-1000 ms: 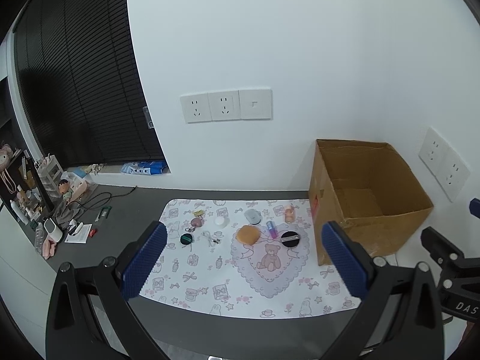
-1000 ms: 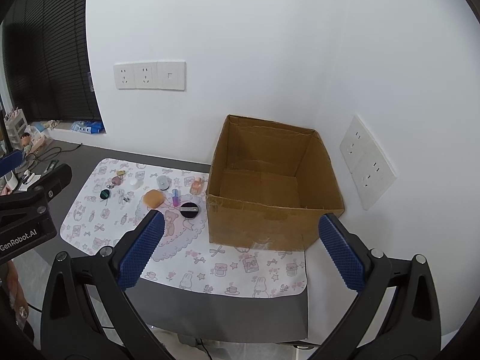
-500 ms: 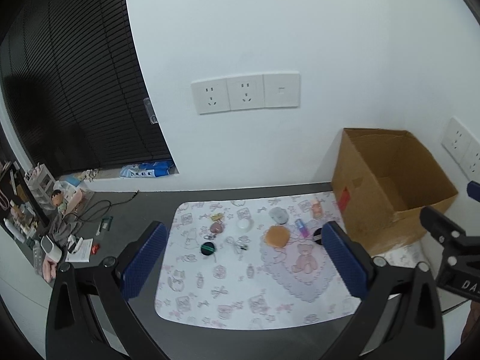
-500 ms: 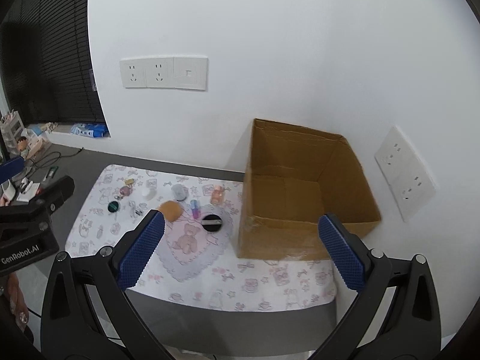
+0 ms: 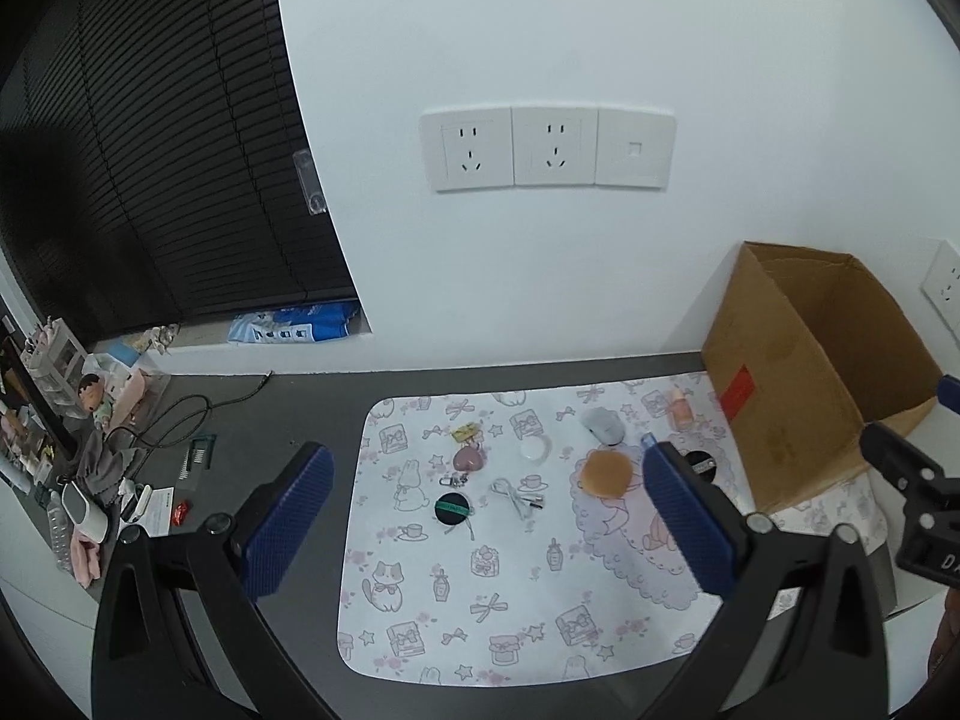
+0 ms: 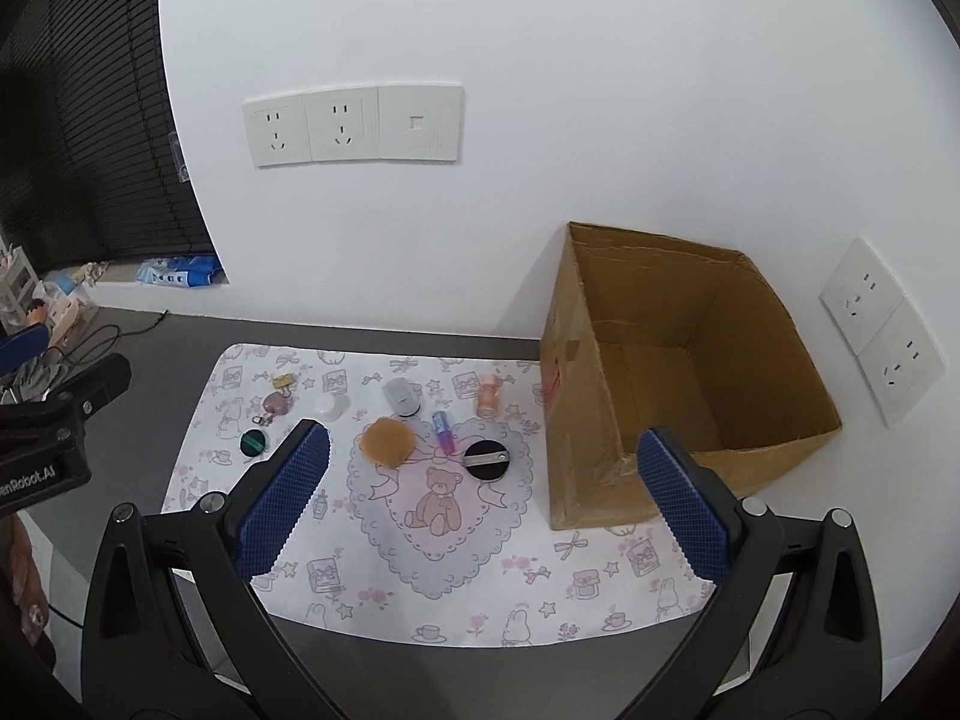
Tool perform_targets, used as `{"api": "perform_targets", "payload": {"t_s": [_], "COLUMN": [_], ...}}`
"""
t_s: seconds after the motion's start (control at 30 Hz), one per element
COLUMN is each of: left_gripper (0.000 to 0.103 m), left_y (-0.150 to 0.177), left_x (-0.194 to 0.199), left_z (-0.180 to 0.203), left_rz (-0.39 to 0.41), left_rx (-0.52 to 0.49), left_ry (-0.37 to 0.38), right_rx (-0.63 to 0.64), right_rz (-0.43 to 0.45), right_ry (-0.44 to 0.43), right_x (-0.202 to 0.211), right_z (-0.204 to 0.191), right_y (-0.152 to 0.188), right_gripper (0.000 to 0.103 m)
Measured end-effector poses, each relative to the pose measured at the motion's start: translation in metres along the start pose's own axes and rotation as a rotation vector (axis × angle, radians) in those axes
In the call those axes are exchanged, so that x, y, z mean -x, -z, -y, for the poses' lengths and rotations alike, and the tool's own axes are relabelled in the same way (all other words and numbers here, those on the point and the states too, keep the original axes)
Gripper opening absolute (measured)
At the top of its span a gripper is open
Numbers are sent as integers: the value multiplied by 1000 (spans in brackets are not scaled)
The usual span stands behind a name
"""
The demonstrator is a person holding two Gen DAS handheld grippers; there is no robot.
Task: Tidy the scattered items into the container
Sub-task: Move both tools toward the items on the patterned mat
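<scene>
Approach phase: both grippers have dropped and pushed in toward the mat point(image 5: 516, 630) over the last second, so the scattered items sit larger and lower in both wrist views. Left gripper point(image 5: 480, 516) has swung left, off the cardboard box point(image 6: 690, 372) and onto the left cluster: green-black disc point(image 5: 452, 507), pink heart keychain point(image 5: 468, 459), white cable point(image 5: 513, 495). Right gripper point(image 6: 480, 501) now frames the orange puff point(image 6: 387, 441), black round compact point(image 6: 487, 459) and purple tube point(image 6: 443, 431). Jaws on both are spread wide, nothing between them. Box stands open at the right end of the surface, on the mat's edge, floor bare as far as visible. Every item is still on the mat, well apart from the box opening. My read: no pick started yet, each hand is lining up on its own half, first grasp comes next
</scene>
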State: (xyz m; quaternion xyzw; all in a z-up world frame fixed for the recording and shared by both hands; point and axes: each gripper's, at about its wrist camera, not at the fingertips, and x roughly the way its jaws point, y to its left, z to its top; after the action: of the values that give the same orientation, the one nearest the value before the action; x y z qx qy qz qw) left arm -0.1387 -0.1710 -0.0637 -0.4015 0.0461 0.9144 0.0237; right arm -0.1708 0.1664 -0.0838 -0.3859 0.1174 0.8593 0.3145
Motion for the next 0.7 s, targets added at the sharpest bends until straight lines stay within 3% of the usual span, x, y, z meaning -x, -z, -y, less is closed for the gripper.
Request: {"api": "perform_targets", "payload": {"t_s": [0.13,0.4,0.7], "left_gripper": [103,103,103], "left_y": [-2,7,36], "left_x": [-12,-43,-108], "left_z": [-13,-20,-6], "left_rz": [1,9,-58], "left_rx": [19,-31,-70], "left_ry": [31,-28,-2], "right_rx": [53,100,92], "right_rz": [-7,-25,-77], "right_ry": [2,-5,-15], "right_x": [-16,-51,-103], "right_z": [-12,-30,-34], "right_y": [-3,-2,18], "right_gripper": [103,103,103]}}
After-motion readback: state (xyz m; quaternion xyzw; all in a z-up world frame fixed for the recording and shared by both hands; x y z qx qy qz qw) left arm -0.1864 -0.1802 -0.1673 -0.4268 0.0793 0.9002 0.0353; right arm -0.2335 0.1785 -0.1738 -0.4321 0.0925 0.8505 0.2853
